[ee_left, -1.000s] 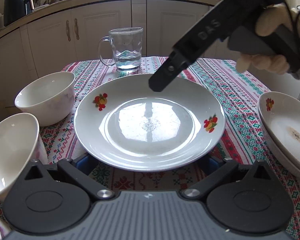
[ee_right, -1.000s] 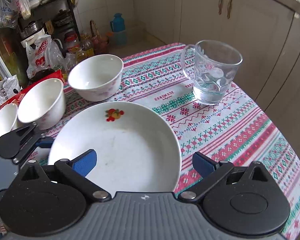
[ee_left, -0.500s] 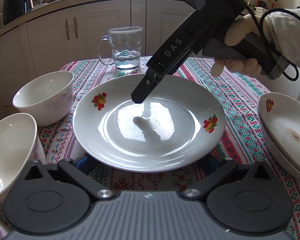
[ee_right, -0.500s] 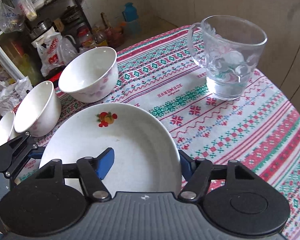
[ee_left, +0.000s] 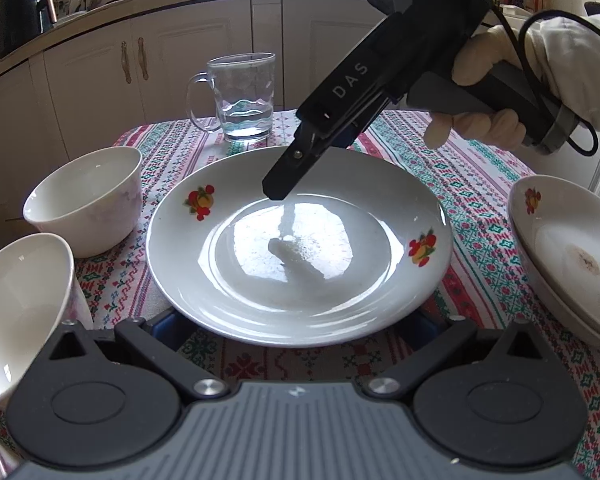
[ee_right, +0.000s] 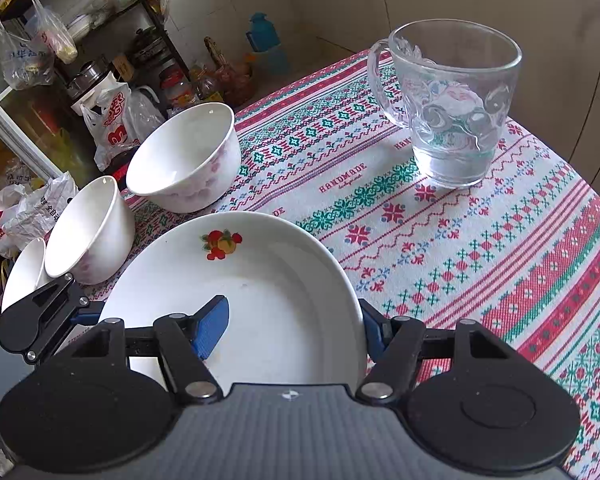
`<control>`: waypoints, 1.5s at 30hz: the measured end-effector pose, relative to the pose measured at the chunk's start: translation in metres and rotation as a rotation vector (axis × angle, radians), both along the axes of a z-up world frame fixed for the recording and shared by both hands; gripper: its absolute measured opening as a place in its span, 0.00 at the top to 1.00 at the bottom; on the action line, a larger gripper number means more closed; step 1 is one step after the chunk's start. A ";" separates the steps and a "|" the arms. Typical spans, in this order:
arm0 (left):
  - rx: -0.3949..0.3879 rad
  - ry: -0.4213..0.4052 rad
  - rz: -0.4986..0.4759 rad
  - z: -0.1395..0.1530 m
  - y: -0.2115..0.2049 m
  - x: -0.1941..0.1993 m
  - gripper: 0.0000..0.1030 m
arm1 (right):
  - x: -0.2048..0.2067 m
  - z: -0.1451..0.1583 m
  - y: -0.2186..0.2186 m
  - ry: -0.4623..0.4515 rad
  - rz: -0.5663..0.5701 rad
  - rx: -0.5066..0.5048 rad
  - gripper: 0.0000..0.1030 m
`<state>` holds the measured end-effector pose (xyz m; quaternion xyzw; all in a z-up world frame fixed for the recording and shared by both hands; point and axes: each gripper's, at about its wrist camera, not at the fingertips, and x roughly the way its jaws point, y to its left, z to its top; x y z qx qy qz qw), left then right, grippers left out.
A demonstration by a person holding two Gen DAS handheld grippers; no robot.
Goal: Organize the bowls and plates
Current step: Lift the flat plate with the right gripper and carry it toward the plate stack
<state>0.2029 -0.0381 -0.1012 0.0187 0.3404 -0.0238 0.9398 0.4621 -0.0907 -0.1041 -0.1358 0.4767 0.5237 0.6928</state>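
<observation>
Your right claw [ee_right: 296, 330] straddles the near right rim of the plate [ee_right: 268, 280]: one blue pad [ee_right: 212, 326] lies over the plate's inner surface, the other sits outside the rim, and the jaws are narrowed around that edge. Whether the pads press the rim cannot be told. In the left wrist view, the right claw [ee_left: 278, 190] comes down at a slant over the plate [ee_left: 300, 248], its tip above the far part of the well.

Your left claw [ee_left: 296, 320] is set wide, its blue pads partly hidden under the near rim of the plate, one at each side; it grips nothing.

The plate rests flat on the patterned cloth [ee_right: 440, 240] of the bench and holds nothing. Left of it stand three white bowls: the far bowl [ee_right: 184, 160], the middle bowl [ee_right: 88, 228] and the near bowl [ee_right: 22, 276], all without contents. To the right, two stacked plates [ee_left: 568, 252] carry a brown stain in the upper one. A glass mug [ee_right: 456, 104], beyond the plate, holds a little water
</observation>
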 end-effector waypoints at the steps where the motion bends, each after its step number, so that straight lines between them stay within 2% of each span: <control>1: 0.004 0.001 -0.006 0.000 0.000 -0.001 0.01 | 0.000 0.001 -0.002 0.004 -0.004 0.004 0.29; 21: 0.031 -0.002 -0.141 0.034 -0.012 -0.033 0.01 | -0.046 0.031 -0.043 -0.023 -0.088 0.044 0.29; 30: 0.043 -0.025 -0.230 0.048 -0.029 -0.047 0.01 | -0.078 0.053 -0.079 -0.062 -0.155 0.067 0.29; 45: 0.047 -0.033 -0.381 0.056 -0.072 -0.057 0.01 | -0.125 0.063 -0.154 -0.110 -0.310 0.082 0.29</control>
